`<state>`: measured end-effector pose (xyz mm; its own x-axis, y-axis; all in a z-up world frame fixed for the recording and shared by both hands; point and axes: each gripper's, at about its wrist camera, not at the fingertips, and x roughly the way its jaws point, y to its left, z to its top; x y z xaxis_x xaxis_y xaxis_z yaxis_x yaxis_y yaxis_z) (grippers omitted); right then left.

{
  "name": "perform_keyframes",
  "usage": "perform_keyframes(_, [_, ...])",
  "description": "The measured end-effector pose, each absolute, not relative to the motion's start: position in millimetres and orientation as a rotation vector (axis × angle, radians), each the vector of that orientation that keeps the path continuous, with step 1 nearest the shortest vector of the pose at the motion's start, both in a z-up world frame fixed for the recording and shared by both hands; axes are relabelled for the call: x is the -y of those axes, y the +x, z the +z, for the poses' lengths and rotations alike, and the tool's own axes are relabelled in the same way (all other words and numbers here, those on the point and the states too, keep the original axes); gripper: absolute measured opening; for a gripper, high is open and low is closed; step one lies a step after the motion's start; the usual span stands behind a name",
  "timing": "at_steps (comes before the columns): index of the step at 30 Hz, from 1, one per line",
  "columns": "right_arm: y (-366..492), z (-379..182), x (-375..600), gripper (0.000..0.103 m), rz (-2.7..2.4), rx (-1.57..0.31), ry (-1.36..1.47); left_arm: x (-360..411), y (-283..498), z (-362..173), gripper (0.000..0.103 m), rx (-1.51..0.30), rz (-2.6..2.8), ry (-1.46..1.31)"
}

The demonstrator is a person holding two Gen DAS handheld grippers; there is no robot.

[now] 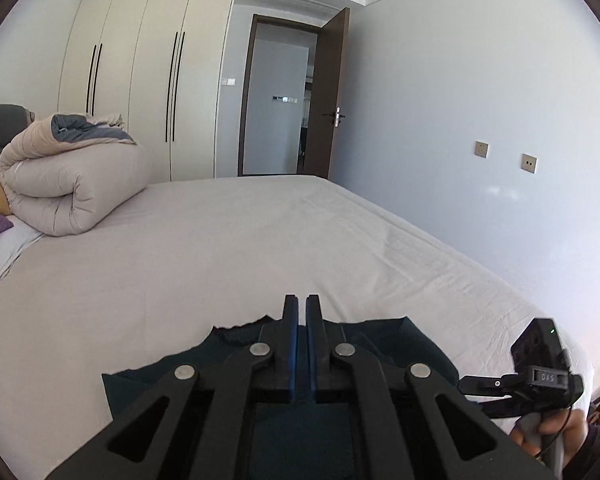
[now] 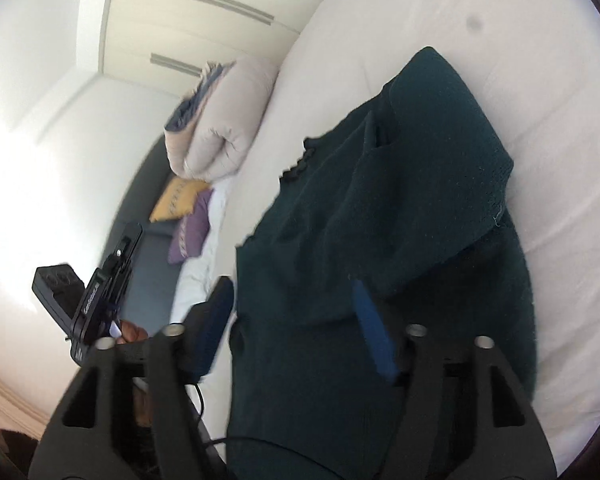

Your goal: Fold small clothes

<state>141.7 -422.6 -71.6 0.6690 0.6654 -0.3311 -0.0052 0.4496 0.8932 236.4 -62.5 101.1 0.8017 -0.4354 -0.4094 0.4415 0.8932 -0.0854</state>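
A dark green knitted garment lies on the white bed sheet, partly folded over itself. In the left wrist view its edge shows under and around my left gripper, whose blue-padded fingers are nearly together with nothing visible between the tips. My right gripper is open wide above the garment, one blue pad over the cloth, the other finger beside its edge. The right gripper's body shows at the lower right of the left wrist view.
A rolled beige duvet sits at the head of the bed with yellow and purple cushions. White wardrobes and an open brown door stand beyond. The wall runs along the bed's right side.
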Motion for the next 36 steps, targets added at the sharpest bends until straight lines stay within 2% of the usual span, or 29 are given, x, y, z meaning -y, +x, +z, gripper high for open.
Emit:
perform_keyframes(2, [149.3, -89.6, 418.7, 0.087, 0.472, -0.72, 1.12, 66.2, 234.0, 105.2, 0.004, -0.432, -0.452, 0.052])
perform_keyframes(4, [158.3, -107.3, 417.6, 0.087, 0.424, -0.806, 1.198, 56.8, 235.2, 94.1, 0.005, -0.462, -0.419, 0.047])
perform_keyframes(6, [140.7, -115.2, 415.0, 0.087, 0.427, -0.758, 1.22, 34.9, 246.0, 61.6, 0.034, -0.576, -0.4, -0.004])
perform_keyframes(7, [135.7, -120.7, 405.9, 0.087, 0.424, -0.748, 1.205, 22.0, 252.6, 41.1, 0.068, -0.65, -0.39, -0.054])
perform_keyframes(8, [122.9, -129.4, 401.6, 0.087, 0.43, -0.744, 1.19, 7.9, 258.0, 16.2, 0.079, -0.733, -0.384, -0.124])
perform_keyframes(12, [98.9, -148.9, 388.8, 0.087, 0.452, -0.744, 1.159, -1.0, 270.1, -64.2, 0.078, -1.04, -0.462, -0.3])
perform_keyframes(16, [75.6, -156.7, 389.6, 0.086, 0.446, -0.724, 1.168, 15.1, 278.0, -86.8, 0.077, -1.116, -0.462, -0.331])
perform_keyframes(18, [74.3, -156.4, 386.9, 0.085, 0.445, -0.733, 1.159, 32.9, 278.3, -87.0, 0.063, -1.129, -0.453, -0.272])
perform_keyframes(20, [75.7, -158.1, 384.6, 0.085, 0.438, -0.743, 1.148, 39.8, 278.3, -87.5, 0.029, -1.139, -0.396, -0.246])
perform_keyframes(21, [74.4, -157.6, 384.3, 0.085, 0.432, -0.747, 1.144, 37.4, 278.6, -86.3, 0.023, -1.139, -0.393, -0.258])
perform_keyframes(22, [77.5, -156.2, 384.1, 0.085, 0.43, -0.748, 1.143, 34.8, 279.8, -83.7, 0.011, -1.137, -0.404, -0.28])
perform_keyframes(27, [72.7, -152.5, 389.2, 0.085, 0.423, -0.754, 1.149, 35.8, 272.2, -46.6, 0.01, -1.057, -0.432, -0.247])
perform_keyframes(36, [105.6, -153.4, 396.0, 0.086, 0.476, -0.685, 1.318, 56.7, 273.9, 63.9, 0.01, -0.808, -0.556, -0.209])
